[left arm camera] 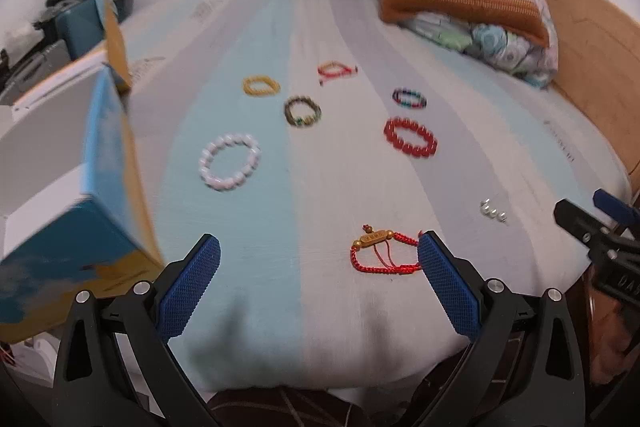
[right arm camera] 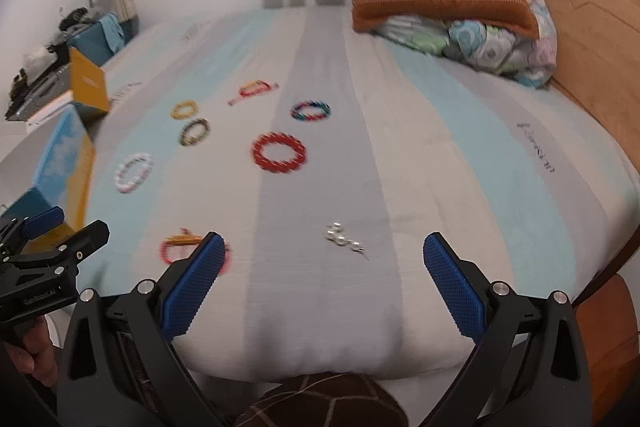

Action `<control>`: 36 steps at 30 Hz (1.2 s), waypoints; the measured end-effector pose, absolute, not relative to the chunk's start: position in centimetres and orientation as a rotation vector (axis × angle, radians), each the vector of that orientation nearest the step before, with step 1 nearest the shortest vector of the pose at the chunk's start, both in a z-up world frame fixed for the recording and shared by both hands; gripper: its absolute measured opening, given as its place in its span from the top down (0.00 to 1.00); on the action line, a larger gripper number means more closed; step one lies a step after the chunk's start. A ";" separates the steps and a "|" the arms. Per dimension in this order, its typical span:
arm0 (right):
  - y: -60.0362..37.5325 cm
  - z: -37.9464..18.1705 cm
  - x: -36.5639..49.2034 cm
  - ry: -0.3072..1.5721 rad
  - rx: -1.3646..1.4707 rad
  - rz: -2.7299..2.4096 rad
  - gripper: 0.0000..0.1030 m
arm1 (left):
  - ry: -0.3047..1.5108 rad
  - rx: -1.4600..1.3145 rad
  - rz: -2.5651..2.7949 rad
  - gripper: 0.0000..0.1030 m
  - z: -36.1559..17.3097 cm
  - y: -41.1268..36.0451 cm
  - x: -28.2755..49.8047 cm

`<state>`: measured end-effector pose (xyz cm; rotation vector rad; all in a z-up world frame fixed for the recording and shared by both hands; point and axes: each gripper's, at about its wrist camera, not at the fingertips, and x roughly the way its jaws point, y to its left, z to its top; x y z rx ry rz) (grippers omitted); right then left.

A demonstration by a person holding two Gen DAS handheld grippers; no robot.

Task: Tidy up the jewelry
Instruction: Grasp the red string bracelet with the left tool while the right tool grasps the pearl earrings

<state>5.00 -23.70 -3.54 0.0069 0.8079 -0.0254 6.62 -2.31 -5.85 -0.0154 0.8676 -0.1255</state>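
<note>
The box (left arm camera: 92, 211) runs off the left edge, blurred. A right-gripper finger (right arm camera: 196, 279) hides part of the red cord bracelet (right arm camera: 176, 247). The silver pieces (right arm camera: 344, 239) smear, too small to identify.

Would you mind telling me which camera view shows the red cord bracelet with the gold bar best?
The left wrist view: the red cord bracelet lies sharp and almost whole, only its right end behind the left hand-held gripper's finger. In the right wrist view it is blurred and partly hidden behind a finger of the right hand-held gripper.
</note>
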 end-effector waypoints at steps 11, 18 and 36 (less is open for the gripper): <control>-26.6 -9.6 10.5 0.931 -0.042 -0.038 0.08 | 0.985 0.013 -0.168 0.06 -12.1 -5.8 11.6; -26.8 -12.3 12.6 0.991 -0.068 -0.005 0.13 | 1.001 0.033 -0.158 0.06 -13.9 -6.3 12.6; -26.9 -14.3 13.3 1.035 0.017 0.065 0.69 | 0.982 0.053 -0.166 0.45 -13.7 -6.7 12.4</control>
